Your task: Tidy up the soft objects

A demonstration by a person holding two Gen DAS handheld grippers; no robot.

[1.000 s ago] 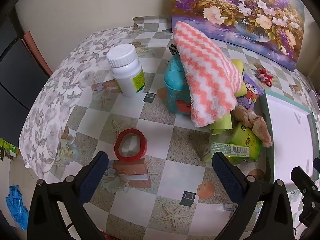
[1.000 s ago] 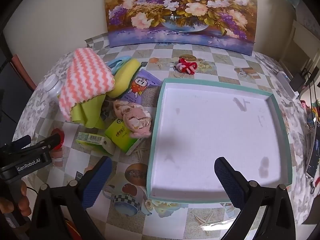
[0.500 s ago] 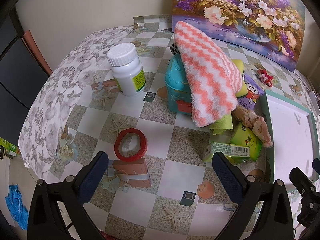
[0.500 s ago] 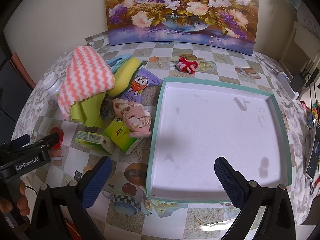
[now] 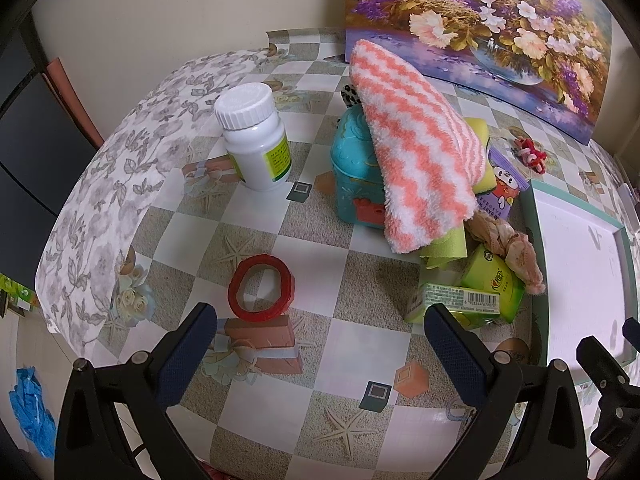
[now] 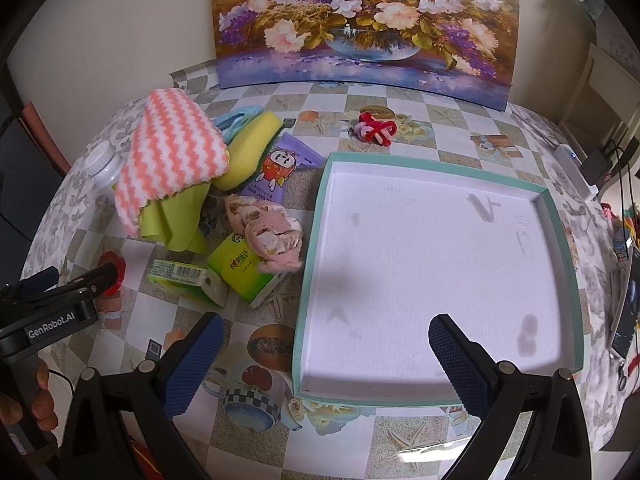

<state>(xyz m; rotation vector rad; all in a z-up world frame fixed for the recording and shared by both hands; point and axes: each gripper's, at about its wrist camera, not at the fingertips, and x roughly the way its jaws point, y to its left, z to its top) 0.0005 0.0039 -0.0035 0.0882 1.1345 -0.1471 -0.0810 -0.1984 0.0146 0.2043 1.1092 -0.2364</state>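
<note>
the left gripper [image 5: 320,344] is wide apart and holds nothing. the right gripper [image 6: 324,352] is wide apart too, hanging empty over the near edge of the one white tray [image 6: 316,240]. one red ring [image 5: 262,282] lies just past the left gripper. beside the tray sit two green packs [image 6: 236,268] with one pink scrunchie [image 6: 268,232] on top. farther back, one pink and white striped cloth [image 5: 416,148] drapes over one blue tub [image 5: 352,168], a green cloth [image 6: 176,216] and one yellow sponge [image 6: 252,144]. one white bottle [image 5: 256,136] stands left. one red bow [image 6: 376,128] lies near the one flower picture [image 6: 360,20].
</note>
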